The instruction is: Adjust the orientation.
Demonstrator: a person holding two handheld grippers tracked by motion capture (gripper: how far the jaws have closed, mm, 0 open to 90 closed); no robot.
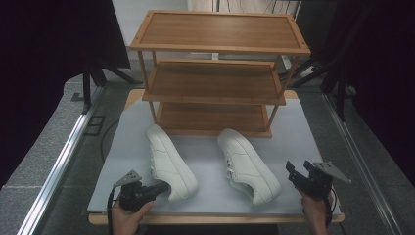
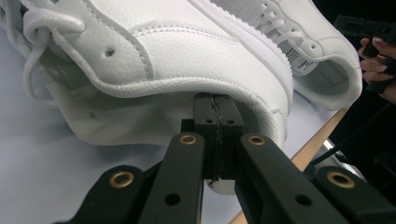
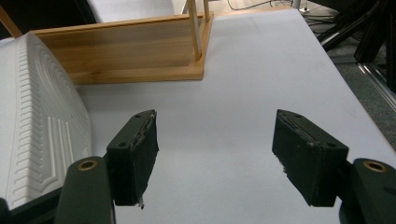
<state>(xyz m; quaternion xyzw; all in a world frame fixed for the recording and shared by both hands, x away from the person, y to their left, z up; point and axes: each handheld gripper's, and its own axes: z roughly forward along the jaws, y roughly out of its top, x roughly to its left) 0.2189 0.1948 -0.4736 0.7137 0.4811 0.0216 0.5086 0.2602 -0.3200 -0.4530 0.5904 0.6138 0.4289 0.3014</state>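
Left gripper view: claw (image 2: pixel 217 116) pinching shoe collar (image 2: pixel 187 88)

High view: dim overall, corners and both sides fall to near black; light comes from above and lands on the wooden rack (image 1: pixel 218 73) and the pale table (image 1: pixel 303 132), with soft shadows under the shelves and a slightly grainy, soft picture. Left gripper view: the near shoe (image 2: pixel 177 51) is bright and sharp enough to show leather grain, no blown glare, right edge dark. Right gripper view: evenly lit, matte table surface, closest parts at the bottom slightly soft.
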